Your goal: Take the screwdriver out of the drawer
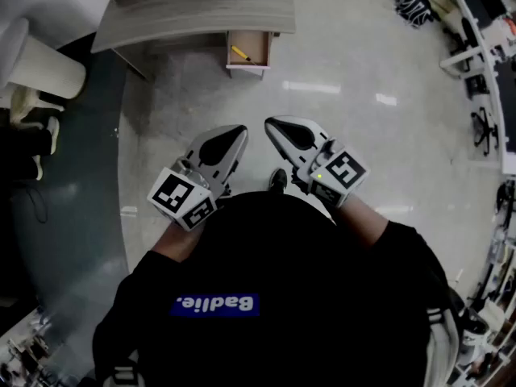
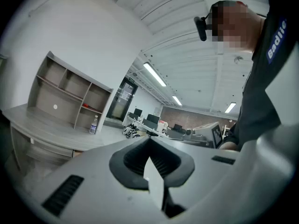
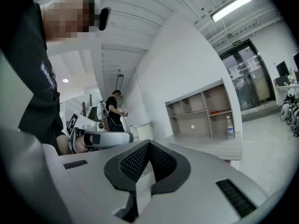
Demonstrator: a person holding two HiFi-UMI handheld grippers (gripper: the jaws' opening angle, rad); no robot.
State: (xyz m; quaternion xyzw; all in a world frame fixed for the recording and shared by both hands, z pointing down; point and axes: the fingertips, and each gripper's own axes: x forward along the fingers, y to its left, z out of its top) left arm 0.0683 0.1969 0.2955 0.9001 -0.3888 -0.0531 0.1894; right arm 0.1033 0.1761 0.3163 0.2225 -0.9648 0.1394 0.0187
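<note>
A yellow-handled screwdriver point(image 1: 240, 54) lies in a small open drawer point(image 1: 248, 48) under the grey desk point(image 1: 193, 10), far ahead of me in the head view. Both grippers hang close to my body, well short of the drawer. The left gripper point(image 1: 240, 129) is shut and holds nothing; its tips meet in the left gripper view point(image 2: 149, 140). The right gripper point(image 1: 270, 122) is likewise shut and empty, its jaws pressed together in the right gripper view point(image 3: 149, 143). Neither gripper view shows the screwdriver.
A shelf unit point(image 2: 70, 99) and a water bottle point(image 2: 94, 124) stand on the desk. A white cylinder point(image 1: 44, 67) sits at the left on a dark floor patch. Desks and office chairs point(image 1: 484, 79) line the right edge. Another person point(image 3: 114, 108) stands in the background.
</note>
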